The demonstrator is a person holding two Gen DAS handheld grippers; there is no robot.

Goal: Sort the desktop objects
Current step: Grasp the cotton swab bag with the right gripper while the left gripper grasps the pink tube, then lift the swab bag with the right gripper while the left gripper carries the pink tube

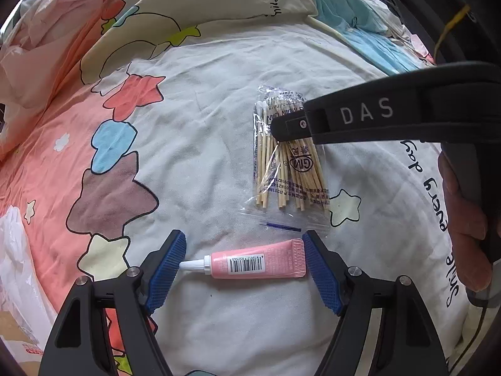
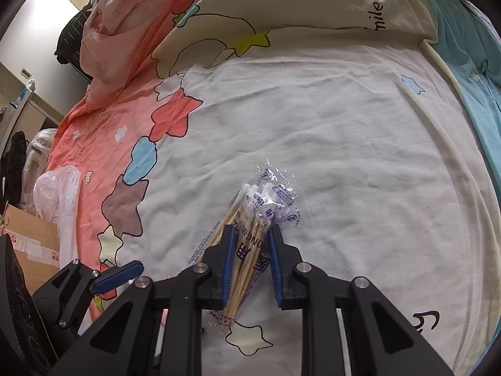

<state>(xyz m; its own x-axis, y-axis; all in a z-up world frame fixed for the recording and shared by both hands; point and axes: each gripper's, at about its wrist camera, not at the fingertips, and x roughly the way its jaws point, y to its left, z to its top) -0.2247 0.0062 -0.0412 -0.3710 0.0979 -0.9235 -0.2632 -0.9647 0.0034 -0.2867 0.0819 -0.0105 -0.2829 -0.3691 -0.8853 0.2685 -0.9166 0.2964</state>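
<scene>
2 claws: left claw around pink tube, right claw around swab packet

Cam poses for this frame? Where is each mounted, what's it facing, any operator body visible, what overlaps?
Left wrist: on the left hand-held gripper, looking down at a pink tube between open fingers; operator's hand at right.
Right wrist: on the right hand-held gripper, facing along the bedsheet, fingers around the cotton swab pack; no body visible.
Shared: swab pack, sheet, each other's gripper.
</scene>
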